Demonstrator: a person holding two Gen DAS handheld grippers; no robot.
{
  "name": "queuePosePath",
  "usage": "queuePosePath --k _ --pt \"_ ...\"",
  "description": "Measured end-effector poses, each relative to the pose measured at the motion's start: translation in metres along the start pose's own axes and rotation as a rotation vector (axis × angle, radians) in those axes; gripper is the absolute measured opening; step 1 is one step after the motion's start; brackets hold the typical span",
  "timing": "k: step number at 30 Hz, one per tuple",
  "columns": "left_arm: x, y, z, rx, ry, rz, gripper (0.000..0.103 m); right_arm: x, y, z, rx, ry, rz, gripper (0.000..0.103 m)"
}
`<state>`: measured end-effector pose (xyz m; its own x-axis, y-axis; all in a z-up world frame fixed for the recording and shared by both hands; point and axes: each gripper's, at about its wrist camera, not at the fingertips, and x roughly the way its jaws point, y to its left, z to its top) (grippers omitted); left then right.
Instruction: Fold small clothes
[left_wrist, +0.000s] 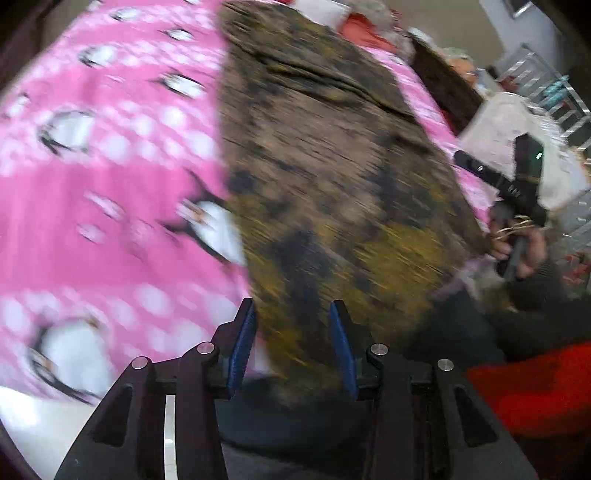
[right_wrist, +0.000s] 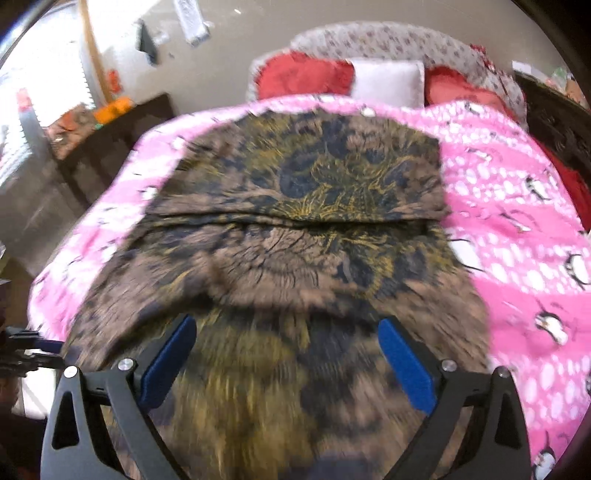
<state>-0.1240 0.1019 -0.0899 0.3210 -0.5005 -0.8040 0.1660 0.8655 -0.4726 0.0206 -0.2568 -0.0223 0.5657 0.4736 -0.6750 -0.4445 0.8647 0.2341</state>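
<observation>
Right wrist view shows a brown garment (right_wrist: 295, 229) with dark blue blotches and yellow streaks, spread on a pink penguin-print blanket (right_wrist: 509, 229) that covers the bed. A fold line crosses the garment's middle, the far half lying flat beyond it, the near half blurred and reaching down under the camera. Beyond the garment, at the bed's head, lie red pillows (right_wrist: 306, 77) and a white pillow (right_wrist: 388, 81). The right tongs (right_wrist: 286, 339) hang over the garment's near part, their blue pads wide apart, gripping nothing. In the left wrist view the left tongs (left_wrist: 291, 325) stand apart at the garment's near edge, cloth showing between the pads; whether they touch it I cannot tell.
</observation>
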Motion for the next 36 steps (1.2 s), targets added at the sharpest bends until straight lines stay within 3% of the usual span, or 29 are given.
queuePosePath --k 5,12,14,17,25,26,27,28,31,36 --pt "0.013 0.007 0.01 -0.024 -0.024 -0.099 0.018 -0.063 -0.028 -0.046 -0.016 -0.049 -0.035 0.098" --pt "0.014 -0.002 0.013 0.007 -0.072 -0.019 0.002 -0.109 -0.077 -0.102 0.066 -0.018 -0.043 0.084" --pt "0.012 0.0 0.015 0.005 -0.084 0.007 0.0 -0.11 -0.086 -0.115 0.093 -0.014 -0.02 0.082" --pt "0.009 0.002 0.014 0.008 -0.093 0.033 0.0 -0.101 -0.092 -0.121 0.131 -0.002 0.076 0.067" --pt "0.013 -0.001 0.027 -0.004 -0.129 0.047 0.0 -0.07 -0.091 -0.114 0.164 -0.02 0.224 0.065" --pt "0.011 -0.001 0.028 -0.011 -0.144 0.048 0.0 -0.071 -0.089 -0.115 0.158 -0.01 0.256 0.053" --pt "0.007 0.0 0.027 -0.018 -0.156 0.042 0.0 -0.071 -0.09 -0.116 0.17 0.005 0.304 0.02" --pt "0.002 -0.001 0.026 -0.023 -0.174 0.034 0.0 -0.07 -0.091 -0.117 0.191 0.022 0.343 0.003" --pt "-0.021 -0.001 0.022 -0.03 -0.237 -0.009 0.0 -0.084 -0.09 -0.124 0.214 -0.011 0.345 0.004" --pt "-0.082 -0.013 0.012 0.022 -0.343 -0.087 0.0 -0.147 -0.075 -0.117 0.213 -0.181 0.427 0.003"
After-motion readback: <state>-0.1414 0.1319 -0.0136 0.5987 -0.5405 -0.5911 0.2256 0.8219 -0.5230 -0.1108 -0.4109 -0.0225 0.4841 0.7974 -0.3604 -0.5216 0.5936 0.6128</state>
